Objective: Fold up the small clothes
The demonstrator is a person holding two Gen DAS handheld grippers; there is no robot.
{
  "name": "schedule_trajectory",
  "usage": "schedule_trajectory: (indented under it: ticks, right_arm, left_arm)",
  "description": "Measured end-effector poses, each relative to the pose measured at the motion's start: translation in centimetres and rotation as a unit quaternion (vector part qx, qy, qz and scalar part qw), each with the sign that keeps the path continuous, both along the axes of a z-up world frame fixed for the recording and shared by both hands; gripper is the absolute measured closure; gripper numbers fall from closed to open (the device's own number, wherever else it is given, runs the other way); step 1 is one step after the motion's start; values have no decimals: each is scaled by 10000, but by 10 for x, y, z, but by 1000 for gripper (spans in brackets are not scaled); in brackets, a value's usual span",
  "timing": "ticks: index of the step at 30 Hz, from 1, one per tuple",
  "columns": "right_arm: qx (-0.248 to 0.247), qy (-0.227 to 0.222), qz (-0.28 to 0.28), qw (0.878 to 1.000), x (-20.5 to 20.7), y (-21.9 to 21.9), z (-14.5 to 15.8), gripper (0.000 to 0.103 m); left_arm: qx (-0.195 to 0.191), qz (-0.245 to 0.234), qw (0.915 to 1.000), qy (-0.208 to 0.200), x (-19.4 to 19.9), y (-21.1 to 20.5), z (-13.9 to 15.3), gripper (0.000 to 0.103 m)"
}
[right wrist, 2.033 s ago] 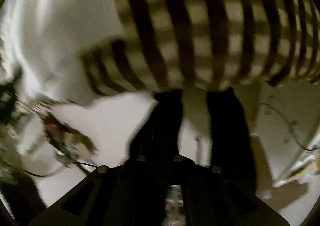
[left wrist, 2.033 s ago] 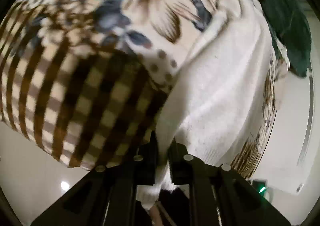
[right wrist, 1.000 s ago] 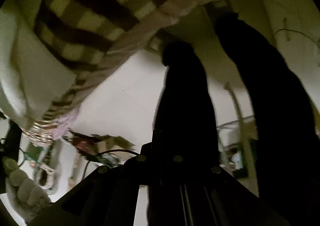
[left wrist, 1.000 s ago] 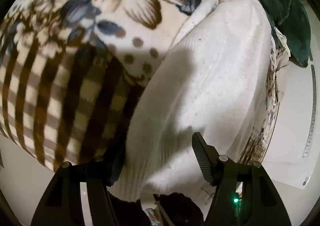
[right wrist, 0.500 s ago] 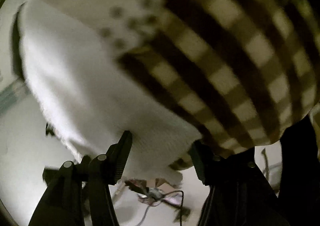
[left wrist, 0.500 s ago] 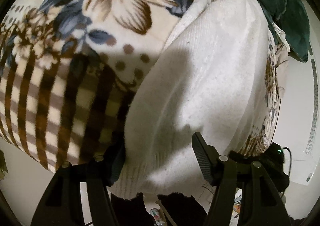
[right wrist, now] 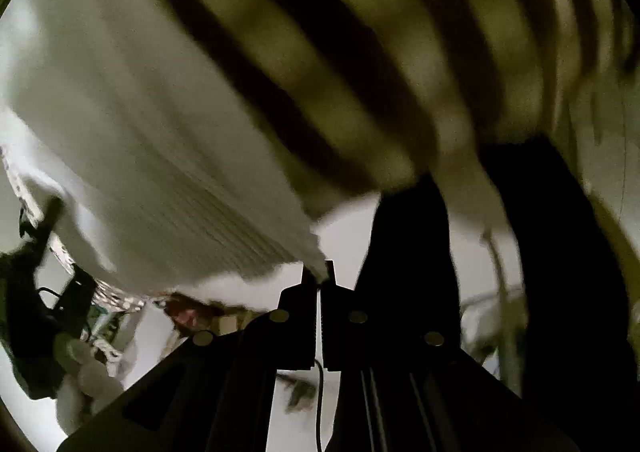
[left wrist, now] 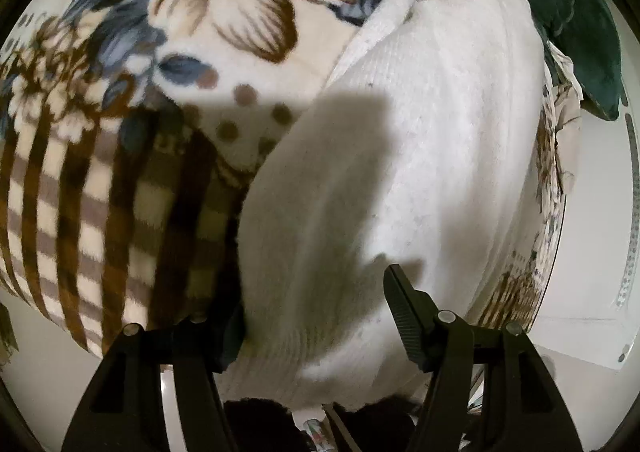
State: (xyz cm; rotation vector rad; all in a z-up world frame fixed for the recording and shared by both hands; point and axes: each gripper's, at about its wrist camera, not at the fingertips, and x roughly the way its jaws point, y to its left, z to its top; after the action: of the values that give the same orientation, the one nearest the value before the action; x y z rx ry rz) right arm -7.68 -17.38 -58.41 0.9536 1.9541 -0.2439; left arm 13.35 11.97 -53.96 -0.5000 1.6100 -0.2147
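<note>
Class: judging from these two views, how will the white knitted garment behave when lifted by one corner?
The white knitted garment is probably floppy: it drapes in soft folds over the patterned blanket. It likely stretches and sags, since the right hand-held gripper pinches only its ribbed corner. The fuzzy knit seems unlikely to slip.

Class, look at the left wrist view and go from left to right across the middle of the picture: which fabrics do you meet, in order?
Brown-and-cream striped, floral blanket → white knitted garment → the blanket's brown patterned edge → dark green fabric, higher up at the far right.
</note>
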Motion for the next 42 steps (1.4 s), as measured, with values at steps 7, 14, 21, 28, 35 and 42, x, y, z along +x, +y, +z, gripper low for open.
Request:
schedule_trajectory:
  ticks: [7, 14, 21, 28, 35, 42]
  right_arm:
    - [401, -281, 445, 9978, 47, -31, 30, 46]
    - [135, -1398, 564, 9885, 136, -81, 103, 40]
    - [-224, -2752, 601, 9593, 298, -88, 155, 28]
    - [-191, -2894, 627, 9550, 411, -97, 108, 28]
    - [-151, -2634, 655, 9624, 475, -103, 52, 27]
    - [-244, -2826, 1103, 9526, 492, -88, 53, 91]
  left_arm:
    - [-213, 164, 9996, -12, 4, 7, 14, 43]
    - [-812, 613, 9939, -434, 45, 21, 64, 40]
    - [-984, 601, 9857, -1229, 166, 2, 91, 33]
    - [-727, 302, 9891, -1241, 278, -42, 55, 33]
    - [-605, -21, 9896, -1307, 307, -73, 33, 97]
    - [-572, 757, 9814, -1668, 299, -22, 59, 97]
